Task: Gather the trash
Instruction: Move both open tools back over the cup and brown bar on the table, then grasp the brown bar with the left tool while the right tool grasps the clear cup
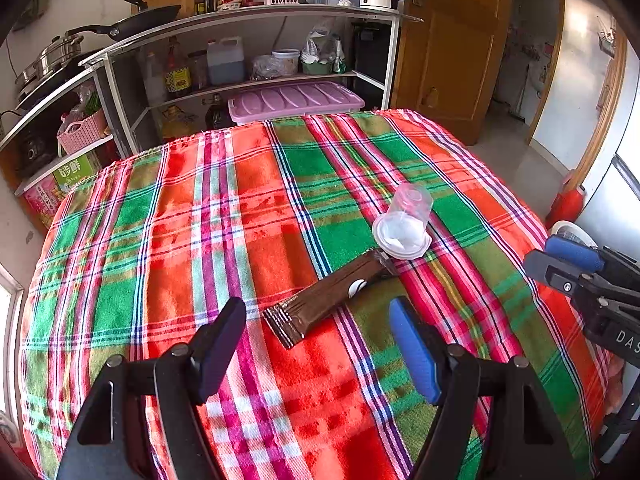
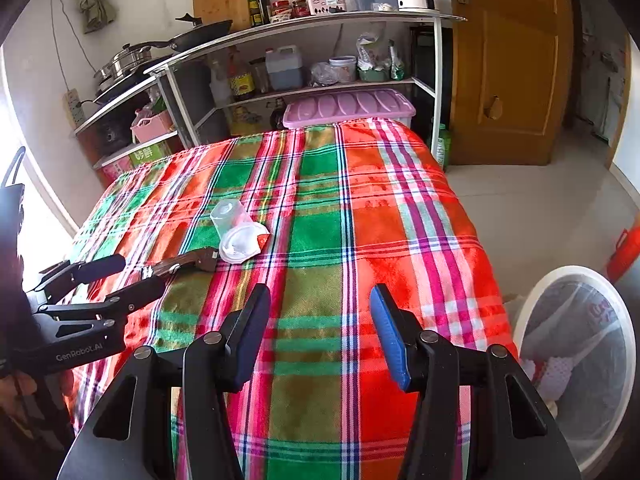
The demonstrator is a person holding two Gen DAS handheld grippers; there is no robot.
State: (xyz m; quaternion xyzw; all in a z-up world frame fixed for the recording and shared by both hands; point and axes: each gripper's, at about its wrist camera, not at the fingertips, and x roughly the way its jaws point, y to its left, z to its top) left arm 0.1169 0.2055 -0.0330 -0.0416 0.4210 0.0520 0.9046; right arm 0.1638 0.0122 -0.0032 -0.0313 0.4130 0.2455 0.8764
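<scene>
A brown snack wrapper [image 1: 329, 296] lies on the plaid tablecloth [image 1: 160, 240], just ahead of my left gripper [image 1: 316, 320], which is open and empty. A clear plastic cup [image 1: 405, 222] lies on its side right behind the wrapper, touching it. In the right wrist view the wrapper [image 2: 188, 262] and cup [image 2: 236, 232] lie to the left, with the left gripper [image 2: 116, 276] beside them. My right gripper [image 2: 318, 312] is open and empty above the cloth; it also shows in the left wrist view [image 1: 560, 260] at the right edge.
A white bin [image 2: 576, 364] lined with a clear bag stands on the floor right of the table. Kitchen shelves [image 1: 248, 40] with pans, bottles and a pink-lidded box [image 1: 296, 100] stand behind the table. A wooden door [image 2: 508, 60] is at back right.
</scene>
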